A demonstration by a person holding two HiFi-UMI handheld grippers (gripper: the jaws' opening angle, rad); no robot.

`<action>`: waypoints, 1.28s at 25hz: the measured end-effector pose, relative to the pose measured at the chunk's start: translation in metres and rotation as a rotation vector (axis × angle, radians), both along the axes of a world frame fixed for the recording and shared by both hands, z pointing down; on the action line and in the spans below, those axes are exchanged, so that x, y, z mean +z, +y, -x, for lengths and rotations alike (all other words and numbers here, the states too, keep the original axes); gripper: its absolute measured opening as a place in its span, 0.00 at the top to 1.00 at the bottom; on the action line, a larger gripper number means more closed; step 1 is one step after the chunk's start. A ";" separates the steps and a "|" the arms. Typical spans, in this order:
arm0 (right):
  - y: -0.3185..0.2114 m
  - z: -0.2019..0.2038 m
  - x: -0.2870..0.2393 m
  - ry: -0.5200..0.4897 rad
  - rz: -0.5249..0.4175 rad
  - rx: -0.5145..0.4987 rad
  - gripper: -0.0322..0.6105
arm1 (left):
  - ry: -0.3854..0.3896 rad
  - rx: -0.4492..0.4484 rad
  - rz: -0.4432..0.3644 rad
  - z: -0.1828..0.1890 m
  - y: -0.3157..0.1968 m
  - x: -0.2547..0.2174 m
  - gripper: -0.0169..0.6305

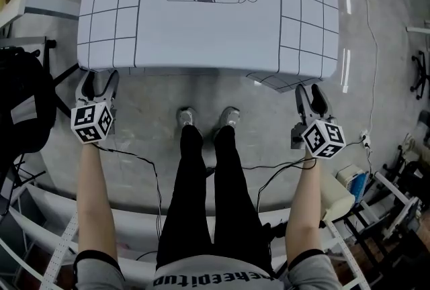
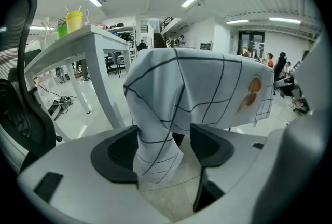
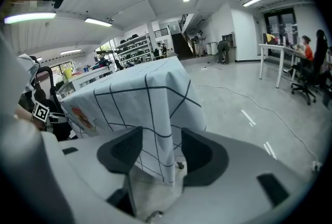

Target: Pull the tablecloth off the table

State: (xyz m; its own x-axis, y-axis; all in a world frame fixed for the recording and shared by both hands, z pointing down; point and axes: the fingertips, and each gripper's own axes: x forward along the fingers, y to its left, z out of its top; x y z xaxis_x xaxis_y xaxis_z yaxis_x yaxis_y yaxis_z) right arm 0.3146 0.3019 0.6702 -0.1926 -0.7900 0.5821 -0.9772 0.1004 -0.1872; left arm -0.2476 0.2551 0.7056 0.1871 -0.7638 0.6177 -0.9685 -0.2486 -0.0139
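Observation:
A white tablecloth with a black grid and a milk-bottle drawing covers the table, and its near corners hang down. My left gripper stands at the near left corner. In the left gripper view that hanging corner drops between the open jaws of my left gripper, lying close to the left pad with a gap on the right. My right gripper is at the near right corner. In the right gripper view that corner hangs between the spread jaws of my right gripper, unpinched.
The person's feet stand just before the table's near edge. A black bag and chair sit at the left, and cables trail over the floor. A white table with cups stands left of the cloth. People sit at desks far right.

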 end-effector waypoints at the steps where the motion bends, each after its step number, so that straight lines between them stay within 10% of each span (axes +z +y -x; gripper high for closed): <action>1: -0.002 0.002 0.002 -0.001 0.002 -0.006 0.60 | 0.002 0.003 0.003 -0.002 0.001 0.002 0.49; 16: -0.017 0.009 0.025 0.004 0.029 -0.011 0.65 | 0.004 -0.033 0.019 -0.014 -0.009 0.025 0.49; 25: -0.021 0.019 0.020 0.029 0.020 -0.024 0.93 | -0.027 -0.133 0.004 0.000 -0.013 0.020 0.92; 32: -0.013 0.019 0.012 0.003 0.000 0.013 0.94 | 0.026 -0.098 0.044 -0.003 -0.001 0.015 0.95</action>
